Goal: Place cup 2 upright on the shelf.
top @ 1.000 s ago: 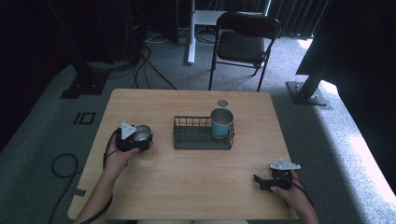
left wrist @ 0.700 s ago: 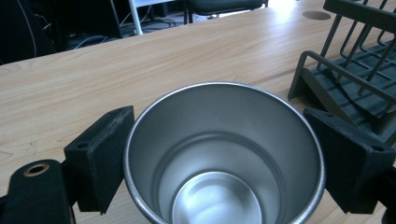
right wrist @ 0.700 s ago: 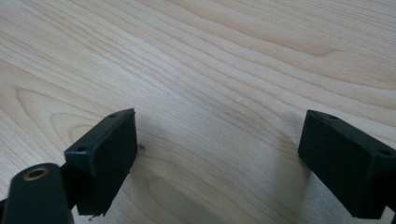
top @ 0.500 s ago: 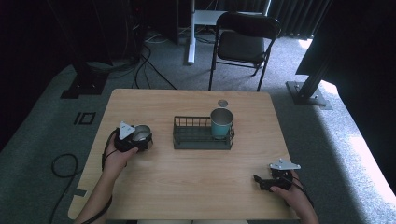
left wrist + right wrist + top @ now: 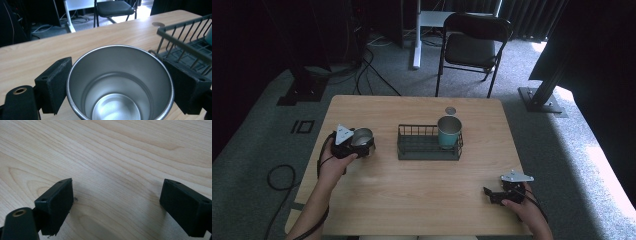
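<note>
A steel cup [image 5: 362, 136] sits upright between the jaws of my left gripper [image 5: 364, 141], left of the wire basket [image 5: 428, 150] and slightly above the table. In the left gripper view both black pads [image 5: 53, 85] press on the sides of the steel cup [image 5: 120, 85], whose shiny inside is bare. A teal cup [image 5: 449, 131] stands in the basket's right end. My right gripper [image 5: 489, 194] rests near the table's front right, jaws wide apart. In the right gripper view, the right gripper [image 5: 117, 202] has nothing but bare wood between its jaws.
A small round disc [image 5: 450, 110] lies on the wooden table [image 5: 412, 200] behind the basket. The basket's corner [image 5: 185, 42] stands close to the held cup's right side. A black folding chair [image 5: 474, 45] and cables are on the floor beyond the table.
My left gripper has lifted the steel cup a little off the table. The right gripper has stayed where it was.
</note>
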